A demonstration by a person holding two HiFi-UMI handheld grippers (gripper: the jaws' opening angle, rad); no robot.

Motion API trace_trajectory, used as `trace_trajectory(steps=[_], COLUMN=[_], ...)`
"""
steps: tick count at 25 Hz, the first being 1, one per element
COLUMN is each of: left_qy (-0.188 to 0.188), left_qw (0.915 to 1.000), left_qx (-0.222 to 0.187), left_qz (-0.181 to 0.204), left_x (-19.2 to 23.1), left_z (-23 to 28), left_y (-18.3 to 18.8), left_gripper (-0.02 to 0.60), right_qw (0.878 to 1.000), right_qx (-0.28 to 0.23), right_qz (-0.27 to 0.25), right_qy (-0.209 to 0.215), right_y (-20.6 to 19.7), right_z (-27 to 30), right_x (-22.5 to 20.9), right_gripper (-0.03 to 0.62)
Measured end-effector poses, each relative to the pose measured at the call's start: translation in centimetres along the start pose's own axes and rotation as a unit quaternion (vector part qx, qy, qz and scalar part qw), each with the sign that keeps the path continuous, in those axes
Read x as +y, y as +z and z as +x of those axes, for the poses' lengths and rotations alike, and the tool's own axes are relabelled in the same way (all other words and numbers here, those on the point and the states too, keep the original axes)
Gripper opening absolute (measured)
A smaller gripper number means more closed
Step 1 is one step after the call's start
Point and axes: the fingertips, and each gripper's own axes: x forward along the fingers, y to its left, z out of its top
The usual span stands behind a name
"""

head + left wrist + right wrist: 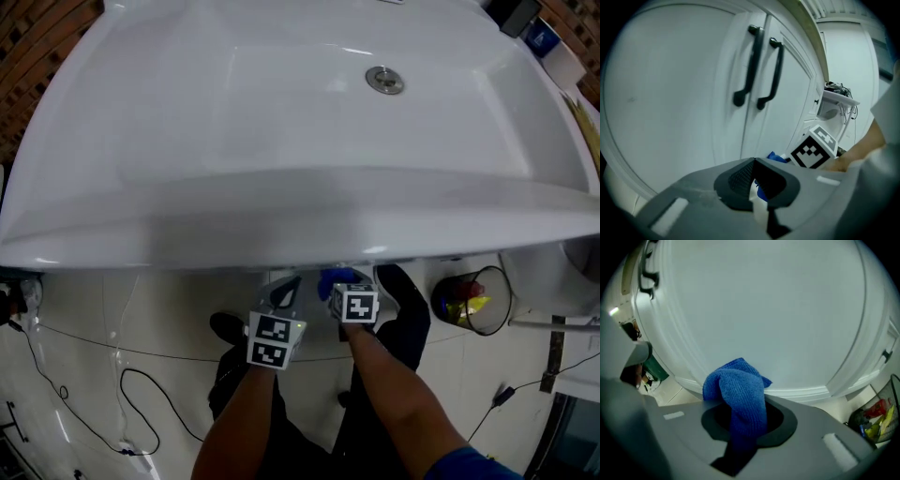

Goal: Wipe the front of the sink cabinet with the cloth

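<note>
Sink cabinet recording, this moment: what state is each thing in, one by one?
cabinet doors: both closed.
blue cloth: bunched up, clamped in the right gripper, close to a door panel.
right gripper: shut on the blue cloth.
left gripper: shut, holding nothing.
sink: basin empty.
waste bin: open at the top, rubbish inside.

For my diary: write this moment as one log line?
right tongs: shut on blue cloth | left tongs: shut, empty | both facing cabinet door
</note>
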Motion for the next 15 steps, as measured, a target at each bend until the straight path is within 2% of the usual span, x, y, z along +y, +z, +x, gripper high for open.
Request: trace_trajectory(steps=[5, 15], left_qy=[-0.030, -0.063], left_qw=[0.9994, 0.9979], left_qx=[0.005, 0.011], left_qz=[0.017, 0.013], left_x=[-4.8, -11.8], left_z=[2.1, 6.5], left_y=[-0.3, -0.5], left_gripper=[0.005, 0.005], right_qw=[0.998, 0.988], right_qx=[-0.020, -0.056], right_qz=[0.044, 0.117], right_qy=[-0.027, -0.087], right_y=[-0.3, -0.6], right_z=[-1.3, -3.9], right_x=[-5.7, -16.8], right_gripper=[0.075, 0.071])
